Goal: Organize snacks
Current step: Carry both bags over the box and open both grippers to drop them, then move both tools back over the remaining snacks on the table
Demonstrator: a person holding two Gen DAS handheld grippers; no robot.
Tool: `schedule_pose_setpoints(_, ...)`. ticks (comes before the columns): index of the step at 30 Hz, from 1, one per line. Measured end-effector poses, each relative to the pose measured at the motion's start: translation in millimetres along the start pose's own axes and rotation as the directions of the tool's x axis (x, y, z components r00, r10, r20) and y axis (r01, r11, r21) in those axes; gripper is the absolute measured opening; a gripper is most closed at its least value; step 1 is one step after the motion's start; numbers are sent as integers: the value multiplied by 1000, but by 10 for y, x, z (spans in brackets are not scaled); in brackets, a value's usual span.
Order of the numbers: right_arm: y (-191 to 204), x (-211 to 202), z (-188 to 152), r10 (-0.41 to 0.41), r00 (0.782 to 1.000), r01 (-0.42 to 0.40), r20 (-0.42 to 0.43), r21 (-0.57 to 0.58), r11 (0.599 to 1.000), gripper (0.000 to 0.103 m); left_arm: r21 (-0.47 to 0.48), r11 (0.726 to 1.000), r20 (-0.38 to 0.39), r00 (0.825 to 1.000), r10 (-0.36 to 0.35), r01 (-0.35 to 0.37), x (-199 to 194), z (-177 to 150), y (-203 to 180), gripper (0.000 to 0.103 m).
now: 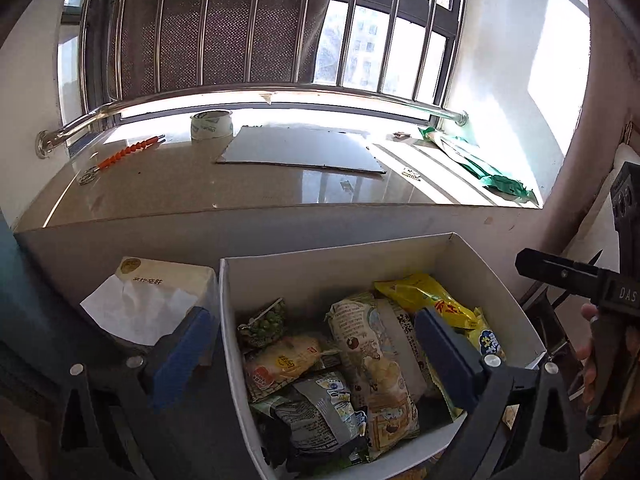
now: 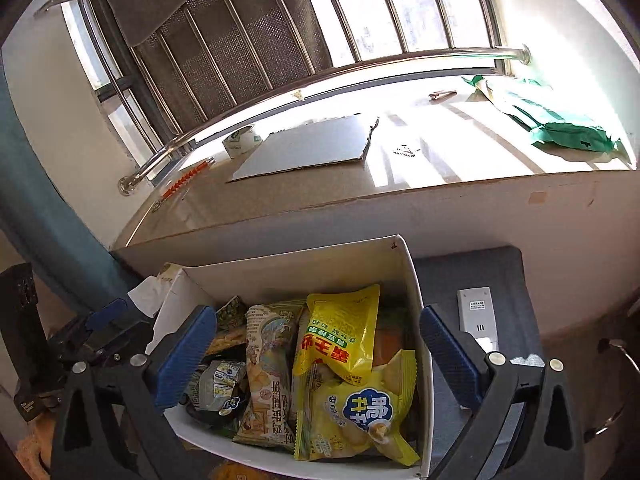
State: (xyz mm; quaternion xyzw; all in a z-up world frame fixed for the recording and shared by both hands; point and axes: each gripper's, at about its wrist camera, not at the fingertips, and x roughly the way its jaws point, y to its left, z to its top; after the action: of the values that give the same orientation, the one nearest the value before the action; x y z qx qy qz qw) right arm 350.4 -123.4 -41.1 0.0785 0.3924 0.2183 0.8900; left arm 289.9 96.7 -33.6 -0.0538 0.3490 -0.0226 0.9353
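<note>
A white box (image 1: 340,256) (image 2: 304,264) stands below the window ledge and holds several snack bags. Among them are a yellow bag (image 2: 340,328) (image 1: 432,300), a pale yellow chip bag (image 2: 360,412), a beige illustrated bag (image 1: 376,364) (image 2: 268,364) and a grey packet (image 1: 320,408). My left gripper (image 1: 316,356) is open and empty above the box, its fingers straddling the box's left wall. My right gripper (image 2: 320,356) is open and empty above the box; it also shows at the right of the left wrist view (image 1: 568,276).
A tissue pack (image 1: 160,292) sits left of the box. A white remote (image 2: 478,316) lies on a grey surface to its right. The stone ledge (image 1: 240,192) carries a tape roll (image 1: 211,124), a cardboard sheet (image 1: 300,150), an orange tool (image 1: 128,152) and a green bag (image 1: 480,164).
</note>
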Motion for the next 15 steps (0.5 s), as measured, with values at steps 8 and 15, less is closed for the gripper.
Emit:
schedule_pose_setpoints(8,207,-532,-270,67,996,-62,51,-86,994,103,65,995,87,993,-85,80,-628,-225,-164,103)
schedule_pose_setpoints(15,138,-1168,-1013,159,983,-146,90,-135,980,103,143,983,133,982,-133,113,-1281,-913,-447,103)
